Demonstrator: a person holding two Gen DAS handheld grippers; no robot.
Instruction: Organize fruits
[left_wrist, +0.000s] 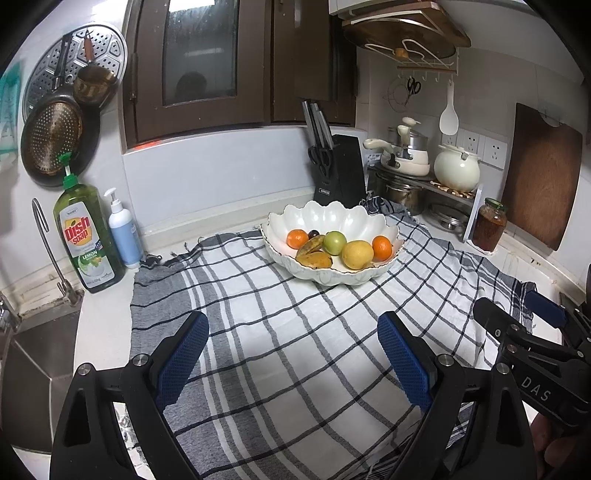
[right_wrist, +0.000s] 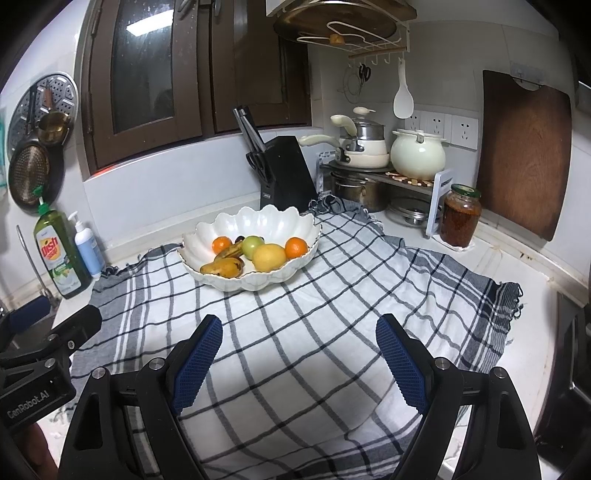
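A white scalloped bowl (left_wrist: 354, 218) (right_wrist: 280, 221) stands on a checked cloth (left_wrist: 303, 354) (right_wrist: 314, 332) toward the back. In it lie two oranges (left_wrist: 297, 238) (left_wrist: 382, 247), a green fruit (left_wrist: 335, 242), a yellow fruit (left_wrist: 357, 254), two spotted bananas (left_wrist: 314, 259) and a dark small fruit (left_wrist: 314, 233). My left gripper (left_wrist: 293, 350) is open and empty over the cloth, well in front of the bowl. My right gripper (right_wrist: 299, 354) is open and empty, also in front of the bowl. Each gripper shows at the edge of the other's view.
A dish soap bottle (left_wrist: 86, 240), a pump bottle (left_wrist: 123, 232) and a sink (left_wrist: 33, 369) are at the left. A knife block (left_wrist: 338, 170), pots on a rack (left_wrist: 424, 166), a jar (left_wrist: 489, 229) and a cutting board (left_wrist: 543, 177) stand at the back right.
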